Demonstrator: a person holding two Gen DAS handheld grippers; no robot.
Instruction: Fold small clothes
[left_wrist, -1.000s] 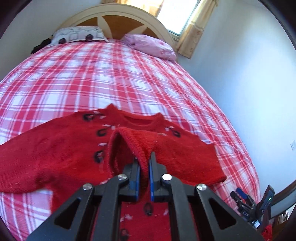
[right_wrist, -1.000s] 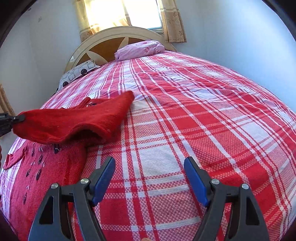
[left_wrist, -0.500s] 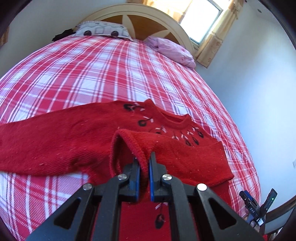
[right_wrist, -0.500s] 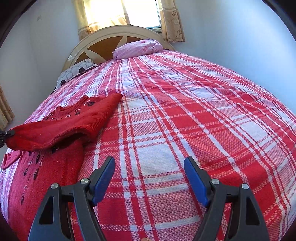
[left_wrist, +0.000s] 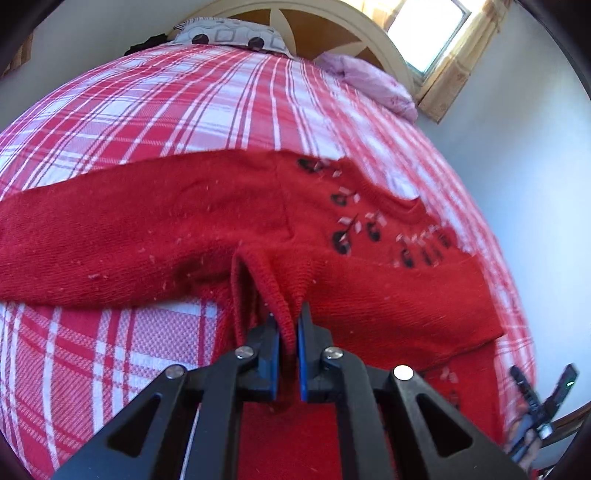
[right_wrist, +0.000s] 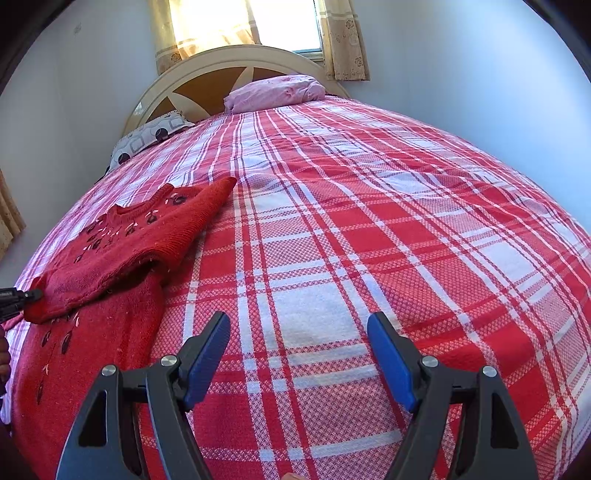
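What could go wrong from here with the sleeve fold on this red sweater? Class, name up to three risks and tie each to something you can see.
1. The left gripper pinches only the sleeve cuff, so the knit may slip free.
2. The folded sleeve arches over the red sweater, so it may land bunched.
3. The right gripper is open over the plaid bedspread, holding nothing, so the sweater body could drag.

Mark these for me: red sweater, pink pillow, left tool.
red sweater (left_wrist: 166, 236), left wrist view, on the outstretched sleeve.
pink pillow (right_wrist: 275, 92), right wrist view, on its middle, by the headboard.
left tool (left_wrist: 287, 332), left wrist view, between its fingertips, shut on the cuff.
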